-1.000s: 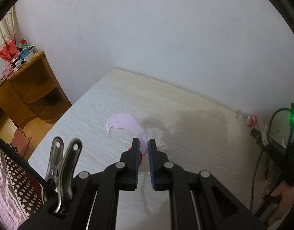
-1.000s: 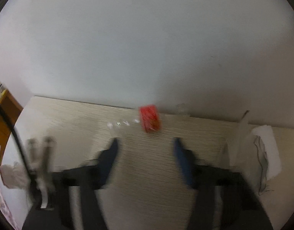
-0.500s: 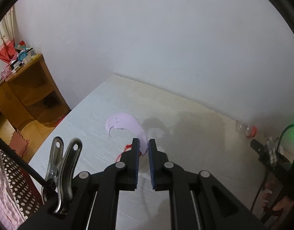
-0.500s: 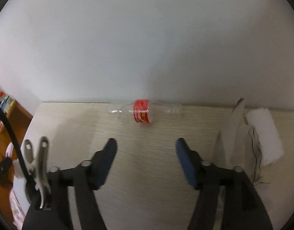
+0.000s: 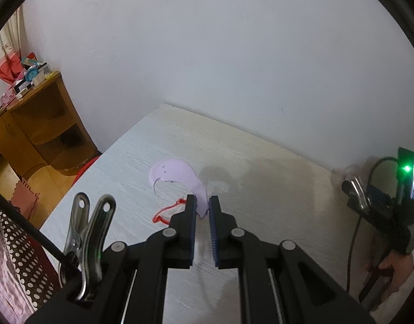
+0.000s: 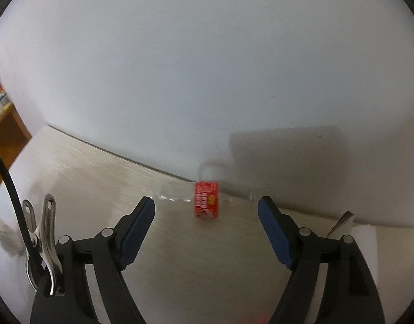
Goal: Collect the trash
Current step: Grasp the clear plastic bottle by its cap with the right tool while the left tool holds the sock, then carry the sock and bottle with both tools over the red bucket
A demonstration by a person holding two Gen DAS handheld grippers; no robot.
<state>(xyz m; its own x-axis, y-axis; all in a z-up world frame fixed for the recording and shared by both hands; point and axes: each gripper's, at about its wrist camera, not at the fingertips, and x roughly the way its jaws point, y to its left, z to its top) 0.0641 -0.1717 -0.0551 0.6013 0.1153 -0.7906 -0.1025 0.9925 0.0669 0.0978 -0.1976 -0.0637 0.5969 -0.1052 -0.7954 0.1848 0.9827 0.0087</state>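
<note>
Left hand-held gripper is clamped on a curved pale lilac plastic scrap, lifted above the light wood-grain bench; a thin red string dangles by its left finger. Right hand-held gripper has its jaws wide apart, facing a clear plastic bottle with a red label lying on its side on the bench, against the white wall. White cloth lies at far right. Brown wooden shelf unit stands left of the bench.

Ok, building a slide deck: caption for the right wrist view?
Open right tool lines up on a clear red-labelled bottle lying against the wall.
</note>
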